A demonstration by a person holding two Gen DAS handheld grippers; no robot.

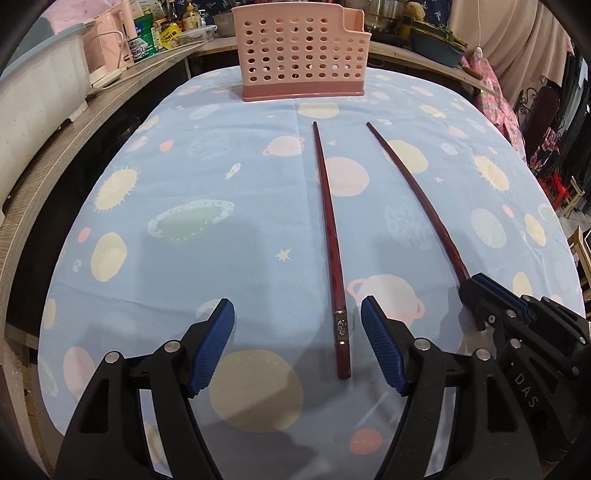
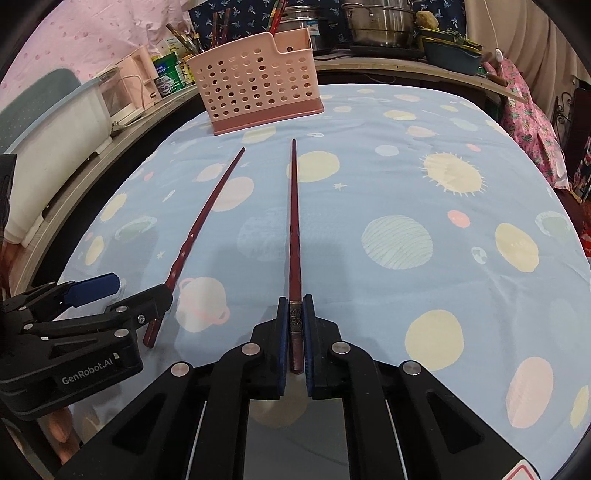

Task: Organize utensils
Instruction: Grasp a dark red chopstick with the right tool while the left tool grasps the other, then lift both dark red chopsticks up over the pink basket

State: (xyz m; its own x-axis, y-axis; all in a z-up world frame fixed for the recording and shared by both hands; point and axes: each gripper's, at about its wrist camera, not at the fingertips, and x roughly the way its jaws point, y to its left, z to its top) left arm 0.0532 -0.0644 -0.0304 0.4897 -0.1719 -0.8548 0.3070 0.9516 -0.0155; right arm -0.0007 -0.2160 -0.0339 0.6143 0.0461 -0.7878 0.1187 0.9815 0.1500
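Two dark red chopsticks lie side by side on the planet-print cloth, tips toward the pink perforated utensil basket [image 1: 303, 55] [image 2: 255, 81]. My left gripper [image 1: 297, 306] [image 2: 138, 291] stands open over the thick end of the left chopstick [image 1: 332, 240] [image 2: 210, 206]. That chopstick lies between the jaws, nearer the right finger, and neither pad presses on it. My right gripper [image 2: 295, 302] [image 1: 476, 280] is shut on the banded thick end of the right chopstick [image 2: 294, 221] [image 1: 417, 192], which points straight ahead.
The blue tablecloth [image 2: 406, 177] covers the table. A wooden ledge on the left carries a white tub [image 1: 40, 85], a pink appliance and bottles. Steel pots [image 2: 380, 22] and a teal bowl stand behind the basket. Pink cloth hangs at the right.
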